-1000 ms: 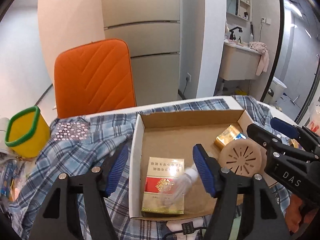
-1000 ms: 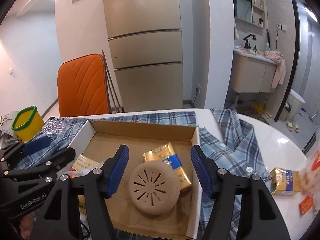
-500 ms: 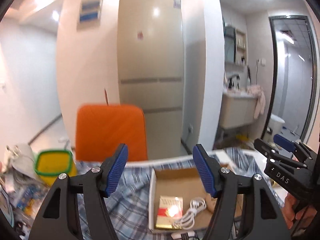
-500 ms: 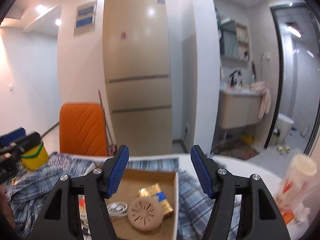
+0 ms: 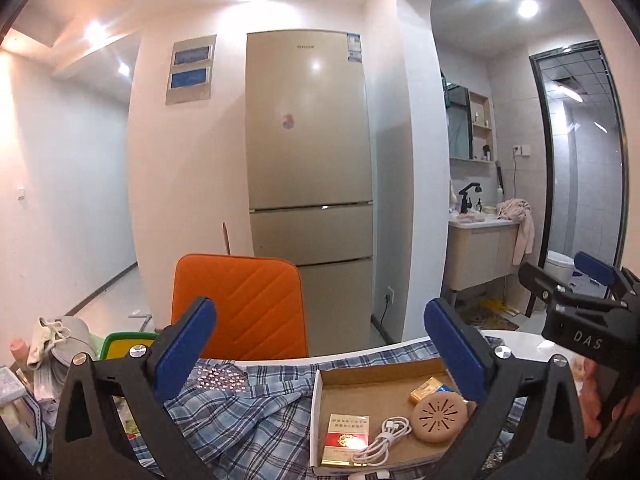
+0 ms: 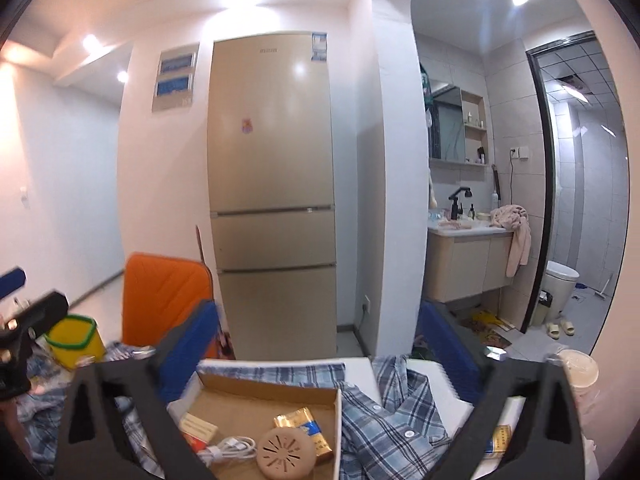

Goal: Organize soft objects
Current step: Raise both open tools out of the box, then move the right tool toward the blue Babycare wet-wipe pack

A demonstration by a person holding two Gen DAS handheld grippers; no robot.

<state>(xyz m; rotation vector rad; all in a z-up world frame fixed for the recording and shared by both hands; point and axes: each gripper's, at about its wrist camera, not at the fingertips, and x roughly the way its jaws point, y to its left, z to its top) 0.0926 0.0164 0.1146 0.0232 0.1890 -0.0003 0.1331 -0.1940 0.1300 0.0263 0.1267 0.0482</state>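
A blue plaid shirt [image 5: 256, 412] lies crumpled across the white table [image 6: 360, 362], spread under and around an open cardboard box [image 5: 320, 412] that holds a red-and-gold pack [image 5: 346, 434], a coiled white cable [image 5: 384, 440], a round tan vented disc [image 5: 439, 416] and a gold-and-blue pack [image 6: 308, 432]. Your left gripper [image 5: 320, 346] and right gripper [image 6: 318, 342] hang above the shirt and box, both with jaws that have just been opening and now stand wide with nothing between them. Behind the table stand an orange chair [image 5: 240, 304], a yellow green-rimmed bin [image 6: 76, 340] and a tall beige fridge [image 5: 308, 184].
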